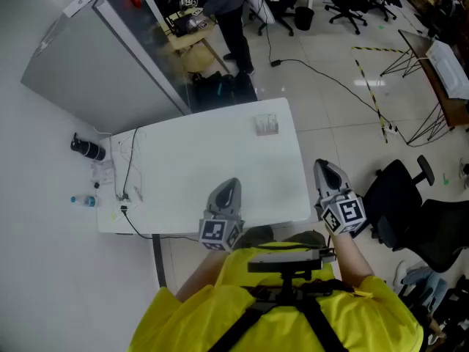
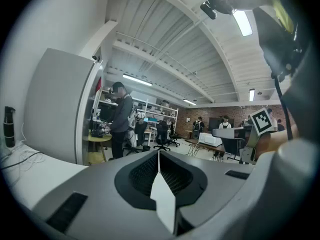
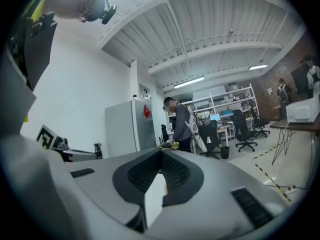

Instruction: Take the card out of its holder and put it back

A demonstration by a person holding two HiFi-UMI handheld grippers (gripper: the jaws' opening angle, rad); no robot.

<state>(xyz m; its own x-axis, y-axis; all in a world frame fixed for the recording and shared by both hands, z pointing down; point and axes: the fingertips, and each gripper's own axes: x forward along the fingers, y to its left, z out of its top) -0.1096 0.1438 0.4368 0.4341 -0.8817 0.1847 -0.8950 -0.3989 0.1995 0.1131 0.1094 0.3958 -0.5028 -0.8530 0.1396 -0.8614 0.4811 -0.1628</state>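
A small clear card holder (image 1: 267, 125) with a card in it lies near the far right corner of the white table (image 1: 183, 160). My left gripper (image 1: 229, 185) hovers over the table's near edge, jaws shut and empty, well short of the holder. My right gripper (image 1: 325, 168) is held just off the table's right near corner, also shut with nothing in it. In the left gripper view the left gripper (image 2: 159, 157) points level across the room, and the table and holder are hidden below it. In the right gripper view the right gripper (image 3: 161, 157) likewise shows closed jaws.
A black bottle (image 1: 88, 148) and cables (image 1: 129, 173) sit at the table's left end. A plastic bottle (image 1: 83, 201) lies nearby. A grey cabinet (image 1: 95, 64) stands behind the table. A black office chair (image 1: 410, 207) is at my right. A person (image 1: 223, 6) works at a far bench.
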